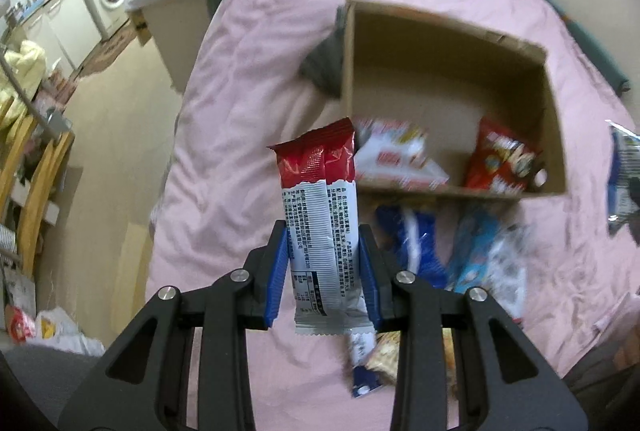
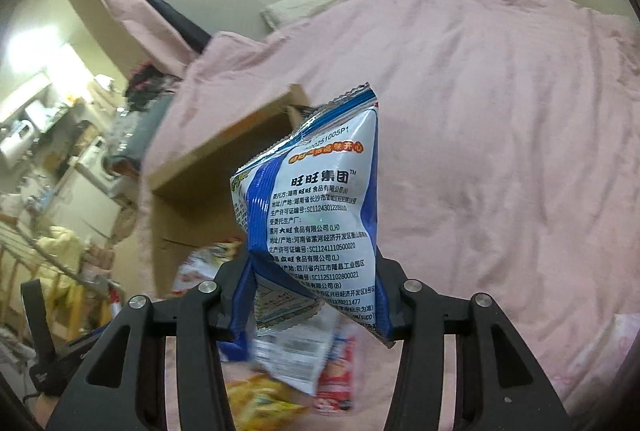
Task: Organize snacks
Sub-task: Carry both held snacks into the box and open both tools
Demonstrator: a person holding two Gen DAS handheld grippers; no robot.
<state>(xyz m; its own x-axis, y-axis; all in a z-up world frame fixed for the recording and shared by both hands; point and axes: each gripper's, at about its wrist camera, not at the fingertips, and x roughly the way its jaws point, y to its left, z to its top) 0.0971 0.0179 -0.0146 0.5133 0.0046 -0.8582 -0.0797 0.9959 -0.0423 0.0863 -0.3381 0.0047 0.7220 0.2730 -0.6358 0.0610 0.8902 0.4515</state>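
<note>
Left tool (image 1: pixel 324 271) clamps a red-white bar (image 1: pixel 320 215) upright, above the bed (image 1: pixel 240 111); box (image 1: pixel 552 103) beyond holds two packets. Right tool (image 2: pixel 316 295) grips a blue-white bag (image 2: pixel 320 215), aloft beside the box (image 2: pixel 224 151).

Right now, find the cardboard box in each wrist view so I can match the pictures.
Left wrist view: the cardboard box sits upper right, open, with snack bags inside, behind the red and white packet in the left claw.
Right wrist view: the box is left of centre, partly behind the blue and white bag.
Shared landmark: the pink blanket.
</note>
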